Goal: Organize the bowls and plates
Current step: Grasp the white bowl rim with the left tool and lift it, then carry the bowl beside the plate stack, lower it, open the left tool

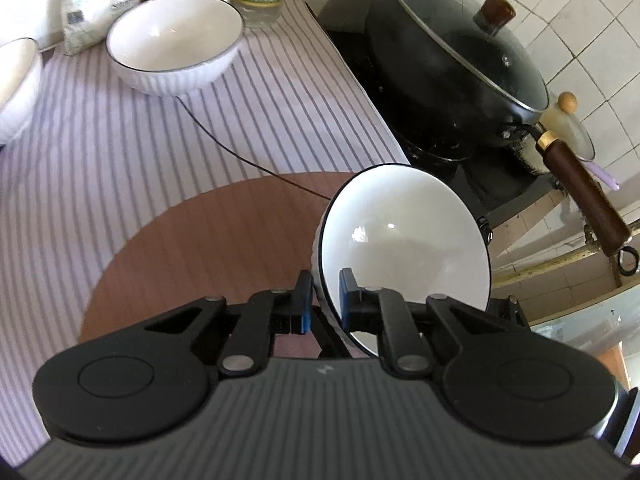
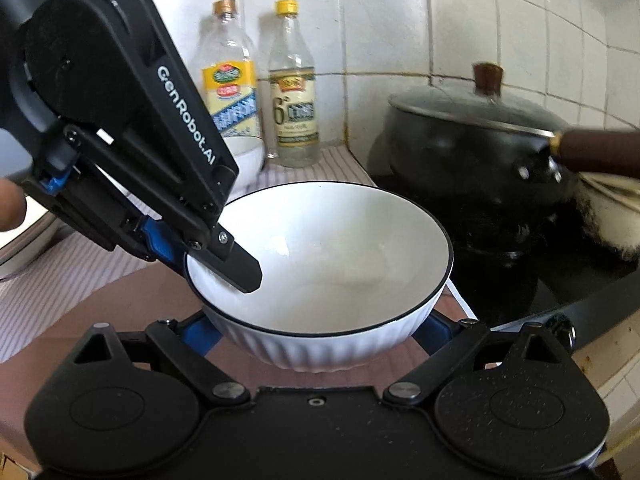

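A white ribbed bowl with a dark rim is held above a brown round mat. My left gripper is shut on its rim, one finger inside and one outside; it shows in the right wrist view at the bowl's left rim. My right gripper is open, with blue-padded fingers on either side of the bowl's base; contact cannot be told. A second white bowl sits on the striped cloth at the back, and part of a third at the left edge.
A black lidded wok with a wooden handle stands on the stove to the right. Two bottles and a bag stand against the tiled back wall. A thin black cable crosses the cloth.
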Demonstrator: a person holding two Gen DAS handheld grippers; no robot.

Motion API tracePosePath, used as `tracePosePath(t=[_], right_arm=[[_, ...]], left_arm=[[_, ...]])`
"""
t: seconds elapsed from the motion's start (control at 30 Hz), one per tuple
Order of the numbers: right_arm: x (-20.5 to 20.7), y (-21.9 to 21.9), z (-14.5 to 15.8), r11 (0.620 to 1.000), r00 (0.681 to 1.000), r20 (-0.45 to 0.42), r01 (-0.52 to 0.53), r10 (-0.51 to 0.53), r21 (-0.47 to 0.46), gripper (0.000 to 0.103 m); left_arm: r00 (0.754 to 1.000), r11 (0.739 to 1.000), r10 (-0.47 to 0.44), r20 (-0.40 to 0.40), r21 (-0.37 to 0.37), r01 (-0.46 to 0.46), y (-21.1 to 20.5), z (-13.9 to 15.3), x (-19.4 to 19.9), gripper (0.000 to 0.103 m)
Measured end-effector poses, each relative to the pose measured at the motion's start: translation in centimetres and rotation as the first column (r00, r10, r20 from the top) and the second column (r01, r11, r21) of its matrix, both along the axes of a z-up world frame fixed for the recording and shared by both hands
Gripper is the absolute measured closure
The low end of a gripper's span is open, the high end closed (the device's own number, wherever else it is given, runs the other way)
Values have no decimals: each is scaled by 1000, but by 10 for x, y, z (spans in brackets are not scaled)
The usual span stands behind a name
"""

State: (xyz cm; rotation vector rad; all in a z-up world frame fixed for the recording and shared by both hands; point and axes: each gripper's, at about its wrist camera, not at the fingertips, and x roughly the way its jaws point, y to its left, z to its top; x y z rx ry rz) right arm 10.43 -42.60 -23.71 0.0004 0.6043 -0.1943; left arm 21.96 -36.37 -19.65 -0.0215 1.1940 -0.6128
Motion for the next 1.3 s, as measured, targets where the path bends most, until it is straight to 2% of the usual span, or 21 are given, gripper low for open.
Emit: tracePosePath(t=[0.27,0.53,0.73,0.87,1.1,1.3], right_arm=[[7,42,26,991,991,15,-130,131,-30,4],[24,93,37,950,949,48,-312,312,-9,4],[44,129,27,905,905,16,-426,426,6,4],[58,149,11,878,878,-23,-478,478,7,4],[79,171,-16,842,840,-75,-539,538,4,5],[92,182,-28,818,812,-122,-575,571,0,5]], left_arm=[[998,999,49,37,22,-50,53,35,-4,90],[978,979,197,70,43,-201,125,57,-6,89],[951,950,302,65,60,-306,167,40,-2,89],[933,932,357,39,42,-359,189,23,9,89],[914,912,406,-2,57,-405,213,-5,19,89],[910,909,413,-23,77,-410,218,-18,24,88]])
